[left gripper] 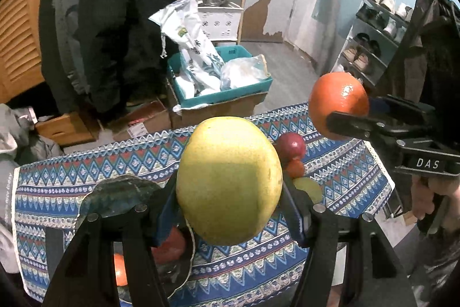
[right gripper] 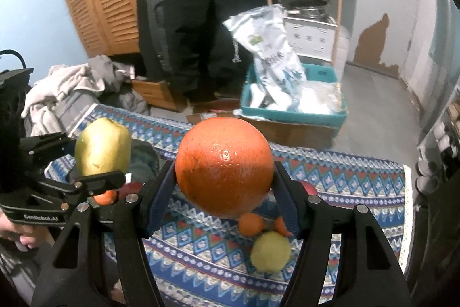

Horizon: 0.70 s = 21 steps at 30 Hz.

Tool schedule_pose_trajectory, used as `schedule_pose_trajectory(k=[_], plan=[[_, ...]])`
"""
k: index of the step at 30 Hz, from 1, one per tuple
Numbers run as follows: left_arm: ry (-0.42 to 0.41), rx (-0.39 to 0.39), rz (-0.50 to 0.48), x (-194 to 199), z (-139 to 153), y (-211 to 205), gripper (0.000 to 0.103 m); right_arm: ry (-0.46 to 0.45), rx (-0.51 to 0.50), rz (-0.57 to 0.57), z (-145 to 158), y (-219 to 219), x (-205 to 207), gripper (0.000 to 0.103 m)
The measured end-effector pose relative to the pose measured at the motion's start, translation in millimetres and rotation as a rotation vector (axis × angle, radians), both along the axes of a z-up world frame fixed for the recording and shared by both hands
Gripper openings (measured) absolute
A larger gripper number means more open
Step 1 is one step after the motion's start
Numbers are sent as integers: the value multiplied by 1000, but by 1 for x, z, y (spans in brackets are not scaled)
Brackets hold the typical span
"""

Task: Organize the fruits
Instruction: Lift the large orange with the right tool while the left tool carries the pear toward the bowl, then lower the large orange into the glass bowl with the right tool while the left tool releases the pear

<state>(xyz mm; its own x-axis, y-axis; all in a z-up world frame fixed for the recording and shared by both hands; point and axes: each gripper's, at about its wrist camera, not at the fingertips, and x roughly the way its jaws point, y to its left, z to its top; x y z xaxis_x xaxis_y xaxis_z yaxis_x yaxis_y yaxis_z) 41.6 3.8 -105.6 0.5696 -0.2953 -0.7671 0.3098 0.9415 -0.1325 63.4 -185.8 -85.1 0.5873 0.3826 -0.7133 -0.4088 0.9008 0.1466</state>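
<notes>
Left wrist view, left to right. Dark glass bowl (left gripper: 120, 197) at 8 o'clock on the patterned tablecloth (left gripper: 345, 171), holding a red fruit (left gripper: 169, 245) and an orange fruit (left gripper: 120, 268), partly hidden behind the gripper frame. Left gripper (left gripper: 230, 186) at centre, jaws clenched on a large yellow-green pear (left gripper: 228, 180), held clear above the cloth. Loose fruit at 3 o'clock of the pear, on the cloth: a red apple (left gripper: 291, 146), a small tangerine (left gripper: 294, 168) just below it, a pale green fruit (left gripper: 309, 189) below that. Right gripper (left gripper: 342, 117) at 2 o'clock, grasping a large orange (left gripper: 337, 102) in the air, well apart from the pear. Right wrist view, left to right. Left gripper (right gripper: 99, 160) at 9 o'clock with the pear (right gripper: 102, 146) in its jaws, above the bowl (right gripper: 143, 160). Right gripper (right gripper: 224, 183) at centre, closed on the orange (right gripper: 224, 166). Under it, at 5 o'clock, a small tangerine (right gripper: 251, 223) touching a yellow-green fruit (right gripper: 270, 252) on the tablecloth (right gripper: 359, 177). Teal crate (right gripper: 293, 111) of bags beyond the table at 1 o'clock.
</notes>
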Motion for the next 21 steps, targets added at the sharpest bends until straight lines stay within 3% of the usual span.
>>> schedule_pose_trajectory(k=[21], plan=[[49, -25, 177, -9, -28, 99, 66, 81, 22, 152, -19, 115, 22, 67]])
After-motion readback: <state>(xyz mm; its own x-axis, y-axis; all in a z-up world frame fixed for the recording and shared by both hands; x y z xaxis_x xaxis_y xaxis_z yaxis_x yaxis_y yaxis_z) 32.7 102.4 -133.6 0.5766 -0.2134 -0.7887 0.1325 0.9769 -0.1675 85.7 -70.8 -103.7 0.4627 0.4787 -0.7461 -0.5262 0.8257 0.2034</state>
